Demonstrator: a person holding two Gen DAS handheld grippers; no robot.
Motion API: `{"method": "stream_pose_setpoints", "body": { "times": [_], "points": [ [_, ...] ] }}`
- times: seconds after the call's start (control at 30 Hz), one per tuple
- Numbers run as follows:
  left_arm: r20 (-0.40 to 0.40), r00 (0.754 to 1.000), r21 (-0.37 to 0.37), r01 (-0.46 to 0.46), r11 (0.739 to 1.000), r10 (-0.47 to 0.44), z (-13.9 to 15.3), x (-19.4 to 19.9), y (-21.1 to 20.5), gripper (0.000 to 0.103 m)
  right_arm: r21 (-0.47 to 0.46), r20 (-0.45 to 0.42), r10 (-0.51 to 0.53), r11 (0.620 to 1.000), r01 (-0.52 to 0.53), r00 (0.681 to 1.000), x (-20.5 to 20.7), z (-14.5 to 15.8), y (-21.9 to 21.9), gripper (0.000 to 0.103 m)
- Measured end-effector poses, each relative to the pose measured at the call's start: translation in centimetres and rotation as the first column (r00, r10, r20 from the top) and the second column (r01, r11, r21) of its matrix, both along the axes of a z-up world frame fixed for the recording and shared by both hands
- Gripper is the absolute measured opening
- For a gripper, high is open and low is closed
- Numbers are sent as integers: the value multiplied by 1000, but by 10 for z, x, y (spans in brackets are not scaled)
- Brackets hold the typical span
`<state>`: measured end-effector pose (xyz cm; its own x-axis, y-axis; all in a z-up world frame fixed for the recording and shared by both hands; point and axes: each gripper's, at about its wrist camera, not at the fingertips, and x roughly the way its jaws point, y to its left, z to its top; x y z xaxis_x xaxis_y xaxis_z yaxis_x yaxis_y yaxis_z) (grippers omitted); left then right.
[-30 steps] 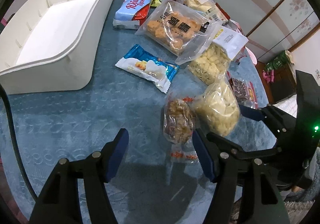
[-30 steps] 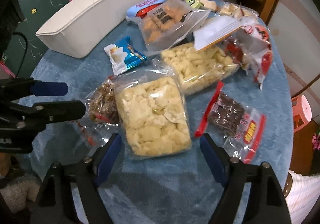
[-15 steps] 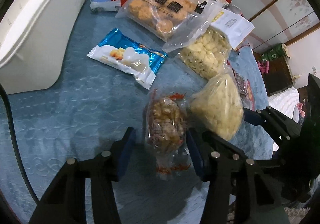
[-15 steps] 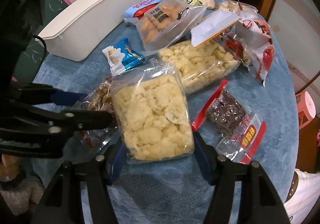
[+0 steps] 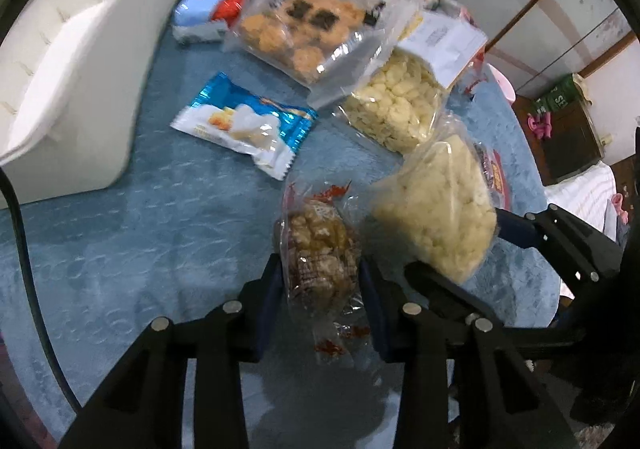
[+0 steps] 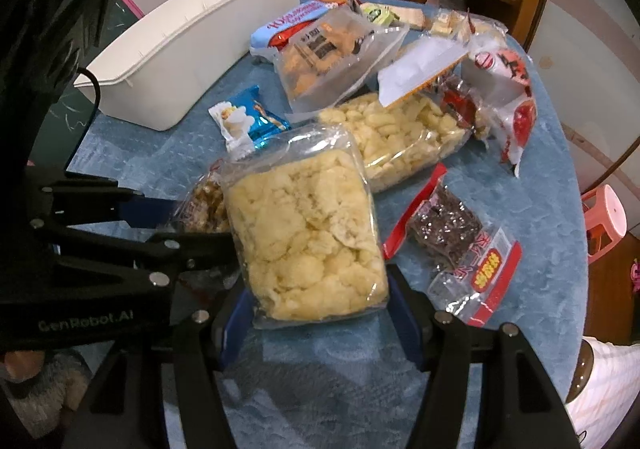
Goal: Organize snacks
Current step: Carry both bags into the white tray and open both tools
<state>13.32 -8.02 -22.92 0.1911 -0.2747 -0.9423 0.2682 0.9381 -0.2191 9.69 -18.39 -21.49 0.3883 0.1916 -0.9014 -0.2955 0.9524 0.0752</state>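
left tool (image 5: 320, 285) now closing around the brown snack bag (image 5: 320, 249) (right tool (image 6: 320, 305) newly clamped on the puffed bag (image 6: 308, 241))

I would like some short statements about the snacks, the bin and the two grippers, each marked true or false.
1. The left gripper has the brown snack bag between its closing jaws. True.
2. The right gripper holds the dark snack packet. False: it grips the pale puffed snack bag.
3. The white bin holds snacks. False: none show inside.
4. The blue wrapper lies on the tablecloth. True.
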Motion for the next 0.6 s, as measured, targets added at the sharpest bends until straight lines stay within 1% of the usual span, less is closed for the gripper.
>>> {"method": "stream_pose_setpoints", "body": {
  "times": [0.07,0.13,0.2,0.27,0.37,0.4,0.43,0.5,0.6],
  "points": [
    [33,999,-4,-9,1000,9,15,-7,6,36,-2,20,4,1000,-4,1000,-4,9,2,63],
    [82,996,-10,-20,1000,21,33,-16,17,36,-2,39,10,1000,-10,999,-7,19,5,63],
    [143,989,-4,-31,1000,31,57,-24,27,36,-3,72,20,1000,-20,997,-11,34,10,63],
    [212,976,1,-59,998,57,85,-28,45,36,1,105,36,999,-36,994,-13,50,17,63],
    [313,942,-3,-126,992,120,129,-27,77,36,18,140,53,998,-56,989,-13,77,28,63],
    [352,925,1,-154,988,144,145,-24,89,36,29,153,60,997,-65,986,-11,90,35,63],
    [376,913,8,-170,985,155,155,-23,97,36,34,162,66,997,-73,985,-8,98,39,63],
    [429,886,44,-214,976,175,176,-13,115,36,37,191,92,994,-101,977,1,122,56,63],
    [499,844,102,-281,954,195,203,8,142,36,53,215,110,991,-124,970,22,154,79,63]
  ]
}}
